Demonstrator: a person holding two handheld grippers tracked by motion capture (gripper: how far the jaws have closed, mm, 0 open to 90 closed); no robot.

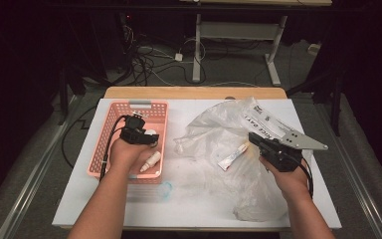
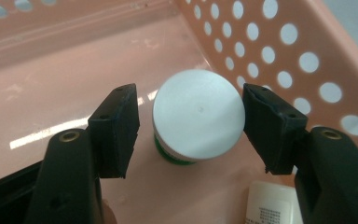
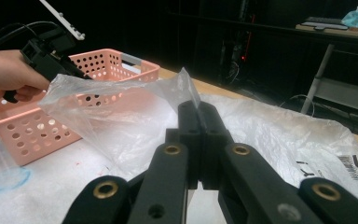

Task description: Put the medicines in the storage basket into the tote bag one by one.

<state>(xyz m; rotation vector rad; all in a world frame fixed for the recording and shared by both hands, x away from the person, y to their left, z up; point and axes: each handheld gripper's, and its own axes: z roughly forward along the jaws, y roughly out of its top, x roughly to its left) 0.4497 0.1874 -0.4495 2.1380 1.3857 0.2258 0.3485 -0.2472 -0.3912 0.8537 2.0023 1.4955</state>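
Jar (image 2: pixel 196 116) with a white lid stands upright on the floor of the pink basket (image 1: pixel 110 119), near the corner by the perforated side wall; its axis runs straight up, lid toward the camera, a green band showing under the lid. The left gripper (image 2: pixel 189 122) is spread around it, one jaw at each side of the lid with a small gap on the left and the right jaw at or very near the rim, so nothing is pinched yet. A white bottle (image 2: pixel 271 205) lies just beside the jar, and in the high view a white dropper bottle (image 1: pixel 152 161) lies on its side in the basket too.

The right gripper (image 3: pixel 199 122) is pressed together on a fold of the clear plastic bag (image 3: pixel 121 116), holding it raised off the white table (image 1: pixel 189 199). A small tube (image 1: pixel 233 157) lies in the bag, its long axis running diagonally.

Risks, as I judge them: the jaws could slip on the smooth round lid and tip the jar, or the right jaw could catch the basket wall or nudge the bottle. The thin bag could also slide out of the pinch
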